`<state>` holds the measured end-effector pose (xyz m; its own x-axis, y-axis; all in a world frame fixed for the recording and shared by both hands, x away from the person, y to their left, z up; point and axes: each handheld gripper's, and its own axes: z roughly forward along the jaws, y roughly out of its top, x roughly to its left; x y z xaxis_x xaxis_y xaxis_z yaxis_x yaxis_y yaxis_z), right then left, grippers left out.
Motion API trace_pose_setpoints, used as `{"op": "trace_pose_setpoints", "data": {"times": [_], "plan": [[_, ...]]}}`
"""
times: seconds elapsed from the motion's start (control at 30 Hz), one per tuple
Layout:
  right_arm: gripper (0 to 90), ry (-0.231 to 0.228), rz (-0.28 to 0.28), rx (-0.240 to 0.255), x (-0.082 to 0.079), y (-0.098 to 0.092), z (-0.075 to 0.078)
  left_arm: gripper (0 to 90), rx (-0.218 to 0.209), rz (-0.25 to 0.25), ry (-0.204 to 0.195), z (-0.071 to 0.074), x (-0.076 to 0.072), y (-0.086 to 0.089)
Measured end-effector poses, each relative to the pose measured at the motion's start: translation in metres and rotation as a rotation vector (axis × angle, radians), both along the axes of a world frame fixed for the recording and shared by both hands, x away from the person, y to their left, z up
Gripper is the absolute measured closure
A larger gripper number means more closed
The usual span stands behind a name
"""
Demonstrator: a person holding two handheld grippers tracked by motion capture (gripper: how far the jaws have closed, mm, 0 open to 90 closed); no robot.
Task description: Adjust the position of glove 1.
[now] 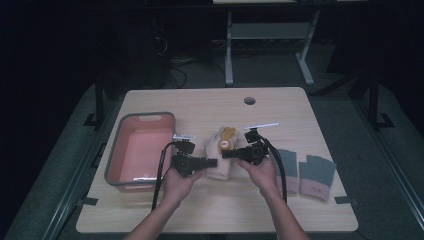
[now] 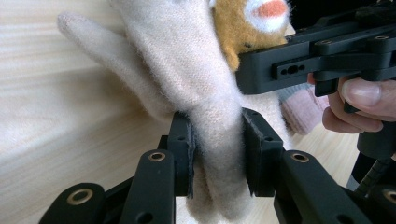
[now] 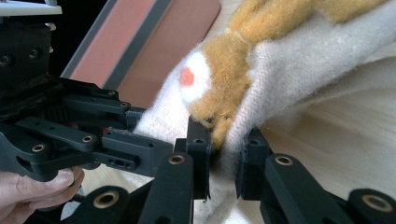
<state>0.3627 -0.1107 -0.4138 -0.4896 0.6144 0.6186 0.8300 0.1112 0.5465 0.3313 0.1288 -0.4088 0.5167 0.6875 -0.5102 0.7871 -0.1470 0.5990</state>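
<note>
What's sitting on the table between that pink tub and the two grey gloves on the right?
The cream mitten with an orange animal face, clamped from either side by the left gripper and right gripper; the high view shows it between the pink tub and grey gloves.

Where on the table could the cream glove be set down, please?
The far half of the table is bare, beyond the pink tub; the near edge too. Crowded: the middle, with both grippers on the cream glove, and the grey gloves at right.

Left tongs (image 1: 212, 162) and right tongs (image 1: 227, 154) meet at cream glove (image 1: 220, 167) on counter (image 1: 210, 210), beside pink tub (image 1: 120, 150).
</note>
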Motion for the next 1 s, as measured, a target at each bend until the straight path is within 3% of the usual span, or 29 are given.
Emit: {"op": "trace_pose_setpoints", "data": {"times": [0.57, 1.0], "plan": [[79.1, -0.046, 0.02, -0.001, 0.01, 0.012, 0.037, 67.8, -0.036, 0.005, -0.022, 0.03, 0.012, 0.018], [79.4, -0.078, 0.051, -0.002, 0.023, 0.034, 0.067, 67.8, -0.056, 0.028, -0.041, 0.055, 0.021, 0.042]]}}
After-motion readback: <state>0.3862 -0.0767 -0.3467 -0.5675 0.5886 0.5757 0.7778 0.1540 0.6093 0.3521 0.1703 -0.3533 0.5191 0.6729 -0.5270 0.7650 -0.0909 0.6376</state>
